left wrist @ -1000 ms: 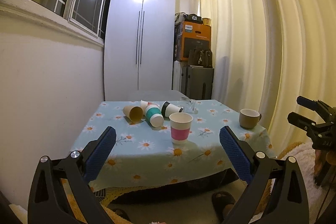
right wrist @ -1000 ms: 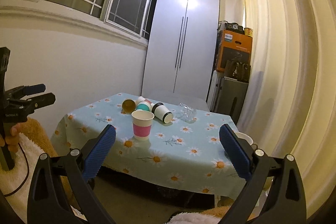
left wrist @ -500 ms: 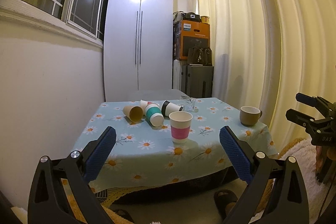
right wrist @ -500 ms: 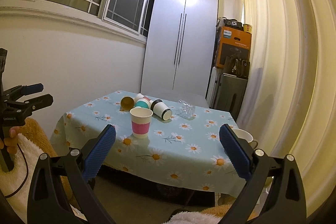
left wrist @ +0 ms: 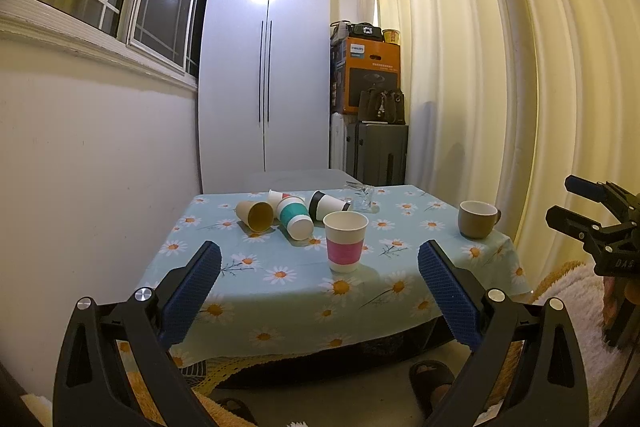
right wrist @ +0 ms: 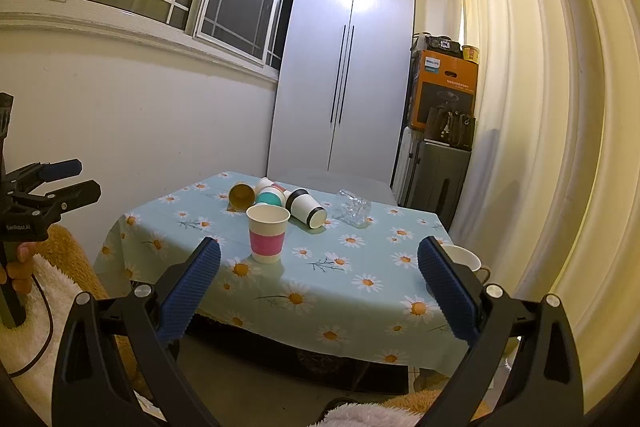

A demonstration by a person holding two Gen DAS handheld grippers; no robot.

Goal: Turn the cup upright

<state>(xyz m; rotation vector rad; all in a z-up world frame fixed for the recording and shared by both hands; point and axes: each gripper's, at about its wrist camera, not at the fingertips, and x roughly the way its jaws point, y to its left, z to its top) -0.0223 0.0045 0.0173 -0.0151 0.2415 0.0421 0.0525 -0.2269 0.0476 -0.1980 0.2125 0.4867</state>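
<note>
on the daisy-print blue tablecloth (left wrist: 280, 291), a tan paper cup (left wrist: 255, 215), a teal-banded cup (left wrist: 295, 217) and a black-banded cup (left wrist: 328, 205) lie on their sides; a pink-banded paper cup (left wrist: 345, 241) stands upright nearer, a brown mug (left wrist: 476, 219) far right. the left gripper (left wrist: 319, 287) and right gripper (right wrist: 319, 285) hang spread wide, empty, short of the table.

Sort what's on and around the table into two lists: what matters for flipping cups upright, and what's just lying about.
For the job:
- tan cup, on its side
- teal-banded cup, on its side
- black-banded cup, on its side
- red-banded cup, mostly hidden behind the others
- clear glass, tipped over
- left hand-held gripper and right hand-held gripper, both open

Lying about:
- pink-banded cup, already upright
- brown mug, upright
- orange box
- suitcase
</note>
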